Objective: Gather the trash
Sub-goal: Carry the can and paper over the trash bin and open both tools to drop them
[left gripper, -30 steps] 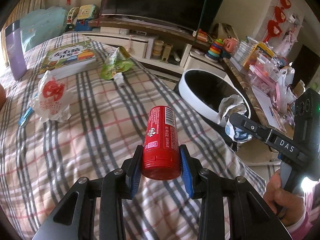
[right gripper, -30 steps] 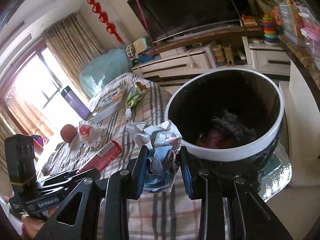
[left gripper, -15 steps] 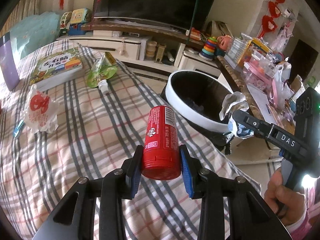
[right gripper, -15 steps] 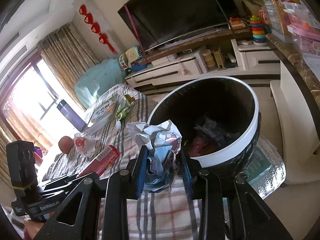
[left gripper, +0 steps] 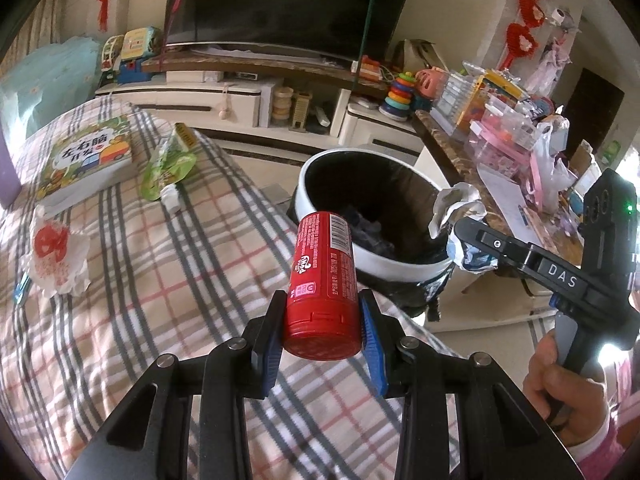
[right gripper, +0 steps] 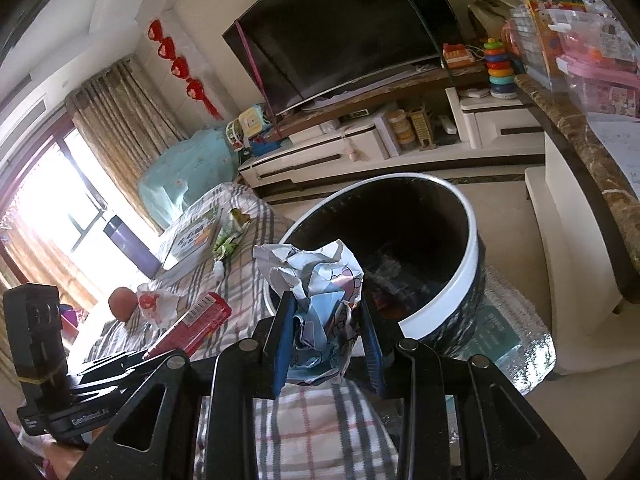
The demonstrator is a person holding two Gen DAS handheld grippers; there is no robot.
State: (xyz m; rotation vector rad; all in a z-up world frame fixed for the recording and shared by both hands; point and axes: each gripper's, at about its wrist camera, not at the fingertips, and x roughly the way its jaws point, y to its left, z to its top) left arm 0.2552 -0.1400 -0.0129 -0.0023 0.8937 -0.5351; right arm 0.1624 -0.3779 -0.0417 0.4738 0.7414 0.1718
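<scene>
Left wrist view
- Left gripper: its blue pads press on both sides of the red can, near the closed bottom end; the jaws are only as wide as the can.
- Red can: held above the checked blanket; its far end with the barcode points toward the trash bin.
- Trash bin: round, white rim, dark liner inside, standing on the floor just beside the edge of the blanket; some trash lies at its bottom.
- Right gripper: seen from the side at the right; it holds the crumpled paper over the near rim of the bin. A hand grips its handle.
- On the blanket: a white wrapper with red print, a green pouch and a picture book.

Right wrist view
- Right gripper: the jaws are clamped narrowly on the crumpled paper, which sticks up above the pads.
- Trash bin: right behind the paper, its opening toward the camera.
- Left gripper: low at the left, with the red can in it.
- Farther back: the white wrapper, the green pouch and the book on the blanket.
</scene>
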